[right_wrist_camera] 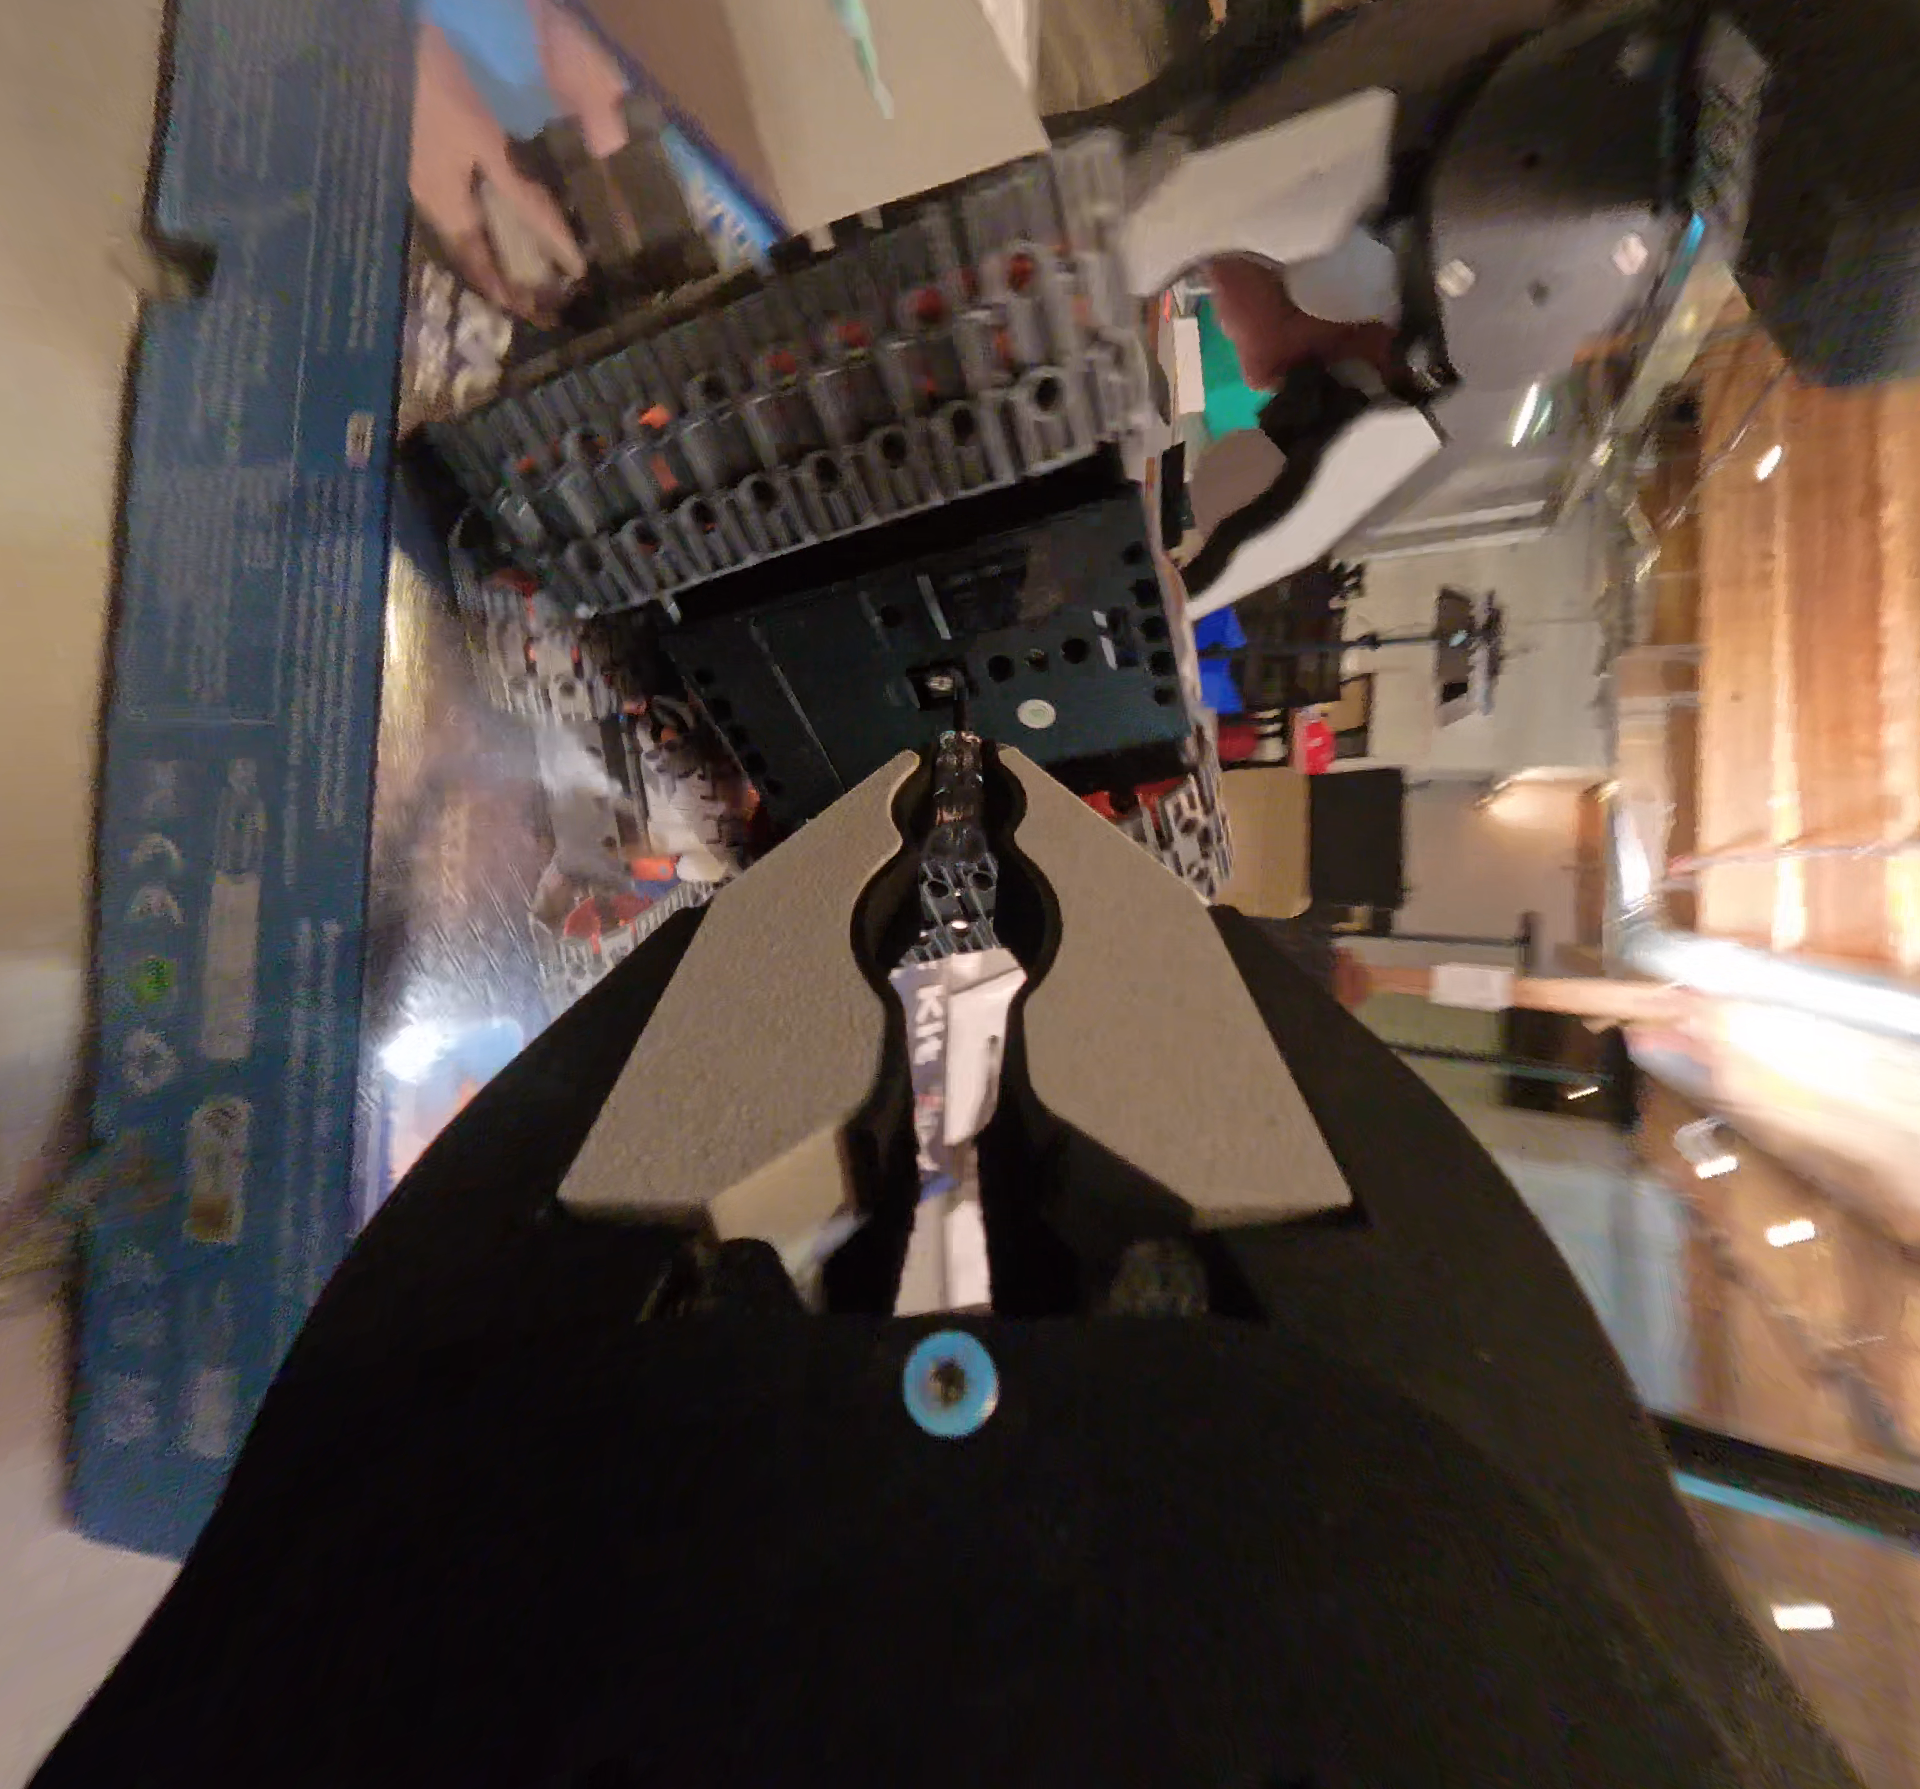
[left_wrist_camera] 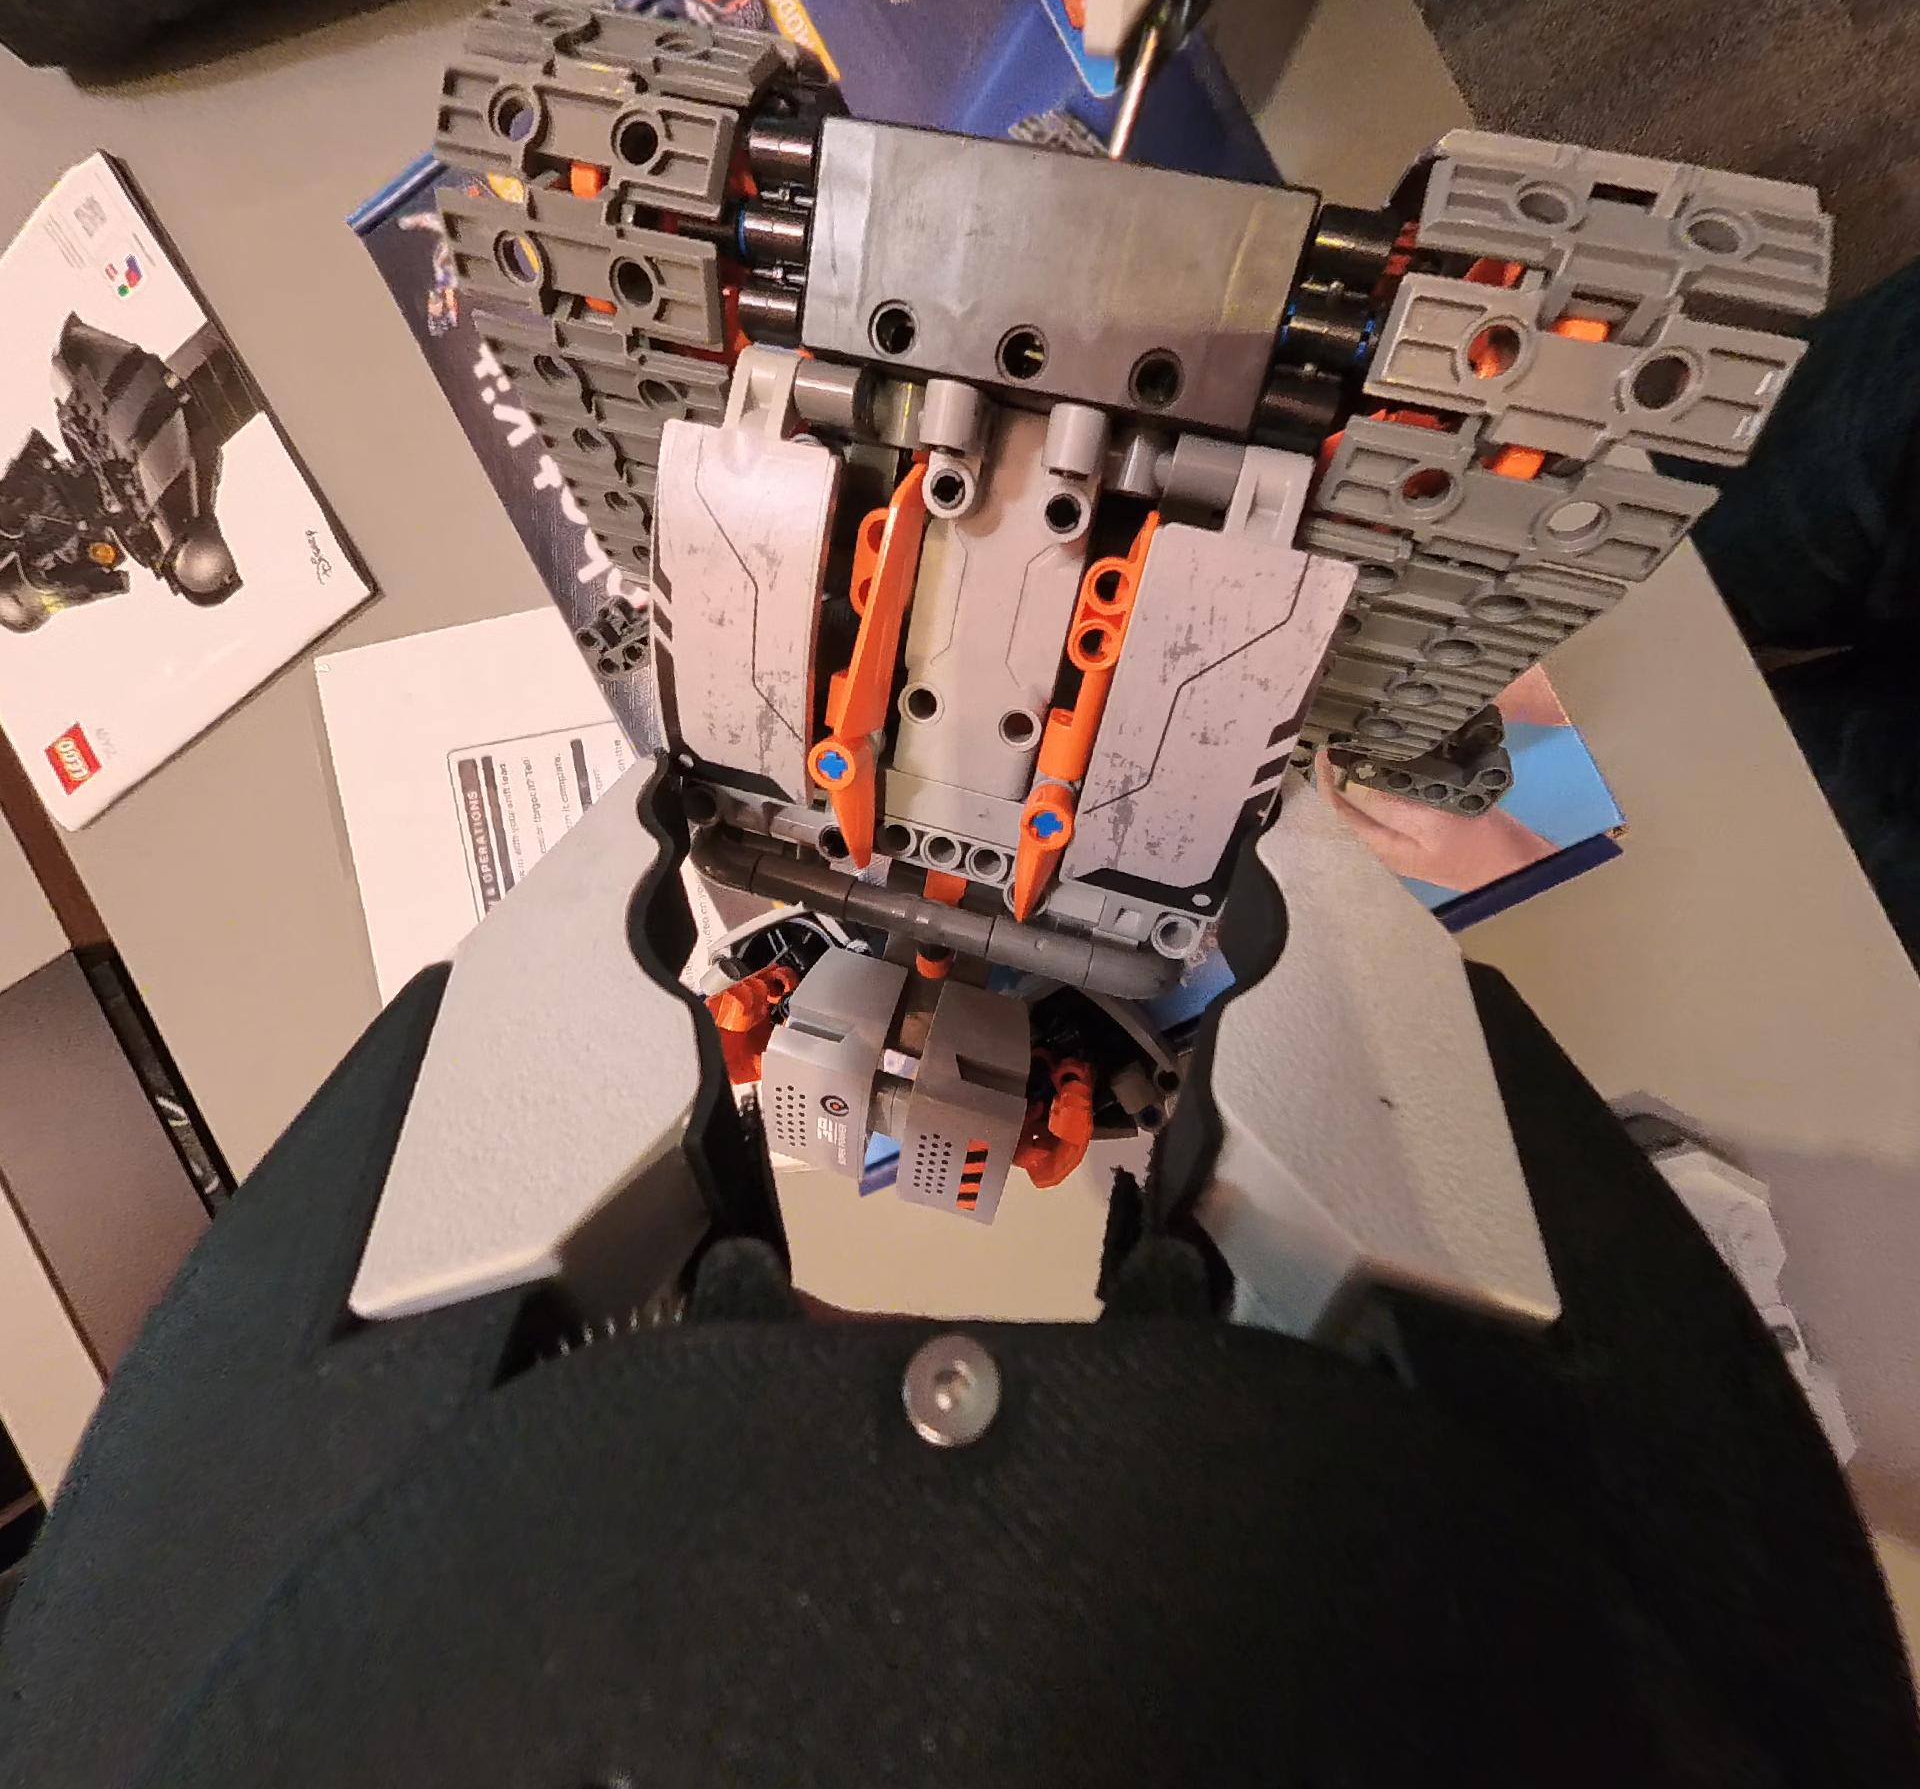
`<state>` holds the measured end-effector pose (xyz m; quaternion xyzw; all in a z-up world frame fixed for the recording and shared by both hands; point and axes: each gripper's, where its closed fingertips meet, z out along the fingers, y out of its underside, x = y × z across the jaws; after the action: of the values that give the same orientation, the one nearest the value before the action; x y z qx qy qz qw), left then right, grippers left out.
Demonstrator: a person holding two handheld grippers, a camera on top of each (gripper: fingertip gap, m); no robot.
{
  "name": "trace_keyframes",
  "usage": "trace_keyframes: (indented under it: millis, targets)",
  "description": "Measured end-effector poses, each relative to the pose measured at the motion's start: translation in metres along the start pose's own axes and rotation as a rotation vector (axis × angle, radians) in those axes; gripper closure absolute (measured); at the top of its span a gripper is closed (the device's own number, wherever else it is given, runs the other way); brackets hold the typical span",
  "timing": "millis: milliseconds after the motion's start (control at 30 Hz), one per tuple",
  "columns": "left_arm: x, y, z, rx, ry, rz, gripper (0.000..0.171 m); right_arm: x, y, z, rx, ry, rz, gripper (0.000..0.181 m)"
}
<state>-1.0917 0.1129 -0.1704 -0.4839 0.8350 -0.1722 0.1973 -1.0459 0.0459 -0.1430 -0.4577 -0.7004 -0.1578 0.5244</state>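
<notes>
Left hand-held gripper (left_wrist_camera: pixel 951 866) clamps tracked brick vehicle (left_wrist_camera: pixel 1039 513) above blue box (left_wrist_camera: pixel 499 368) on desk (left_wrist_camera: pixel 260 181). Right hand-held gripper (right_wrist_camera: pixel 956 773), closed on thin tool (right_wrist_camera: pixel 951 794), tip at vehicle's dark underside; progress unclear.

A pale grey table (left_wrist_camera: pixel 260 181) carries a large blue toy box (left_wrist_camera: pixel 935 4) lying flat, running from the upper centre of the frame to the right edge. At the left lies a white instruction booklet (left_wrist_camera: pixel 156 492) showing a black model. Just right of it, below centre left, lies a white printed sheet (left_wrist_camera: pixel 457 752), partly tucked under the box.
</notes>
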Motion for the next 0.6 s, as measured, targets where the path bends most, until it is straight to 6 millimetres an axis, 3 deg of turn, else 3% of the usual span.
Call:
trace_keyframes:
  millis: [133, 200, 300, 433, 600]
  targets:
    - [0.001, 0.000, 0.001, 0.015, -0.006, -0.010, 0.070, 0.020, 0.009, -0.014, 0.056, 0.034, 0.618, 0.177]
    - [0.002, 0.000, 0.000, 0.014, -0.005, -0.008, 0.070, 0.017, 0.010, -0.016, 0.141, -0.008, 1.031, 0.177]
    - [0.002, 0.000, 0.000, 0.011, -0.001, -0.010, 0.070, 0.009, 0.016, -0.015, 0.259, 0.006, 1.454, 0.177]
    - [0.002, 0.000, 0.000, 0.006, 0.002, -0.007, 0.070, -0.009, 0.010, -0.006, 0.367, -0.004, 1.752, 0.177]
    - [0.000, -0.001, 0.002, 0.012, 0.003, -0.006, 0.070, -0.012, 0.007, 0.000, 0.419, 0.018, 1.862, 0.177]
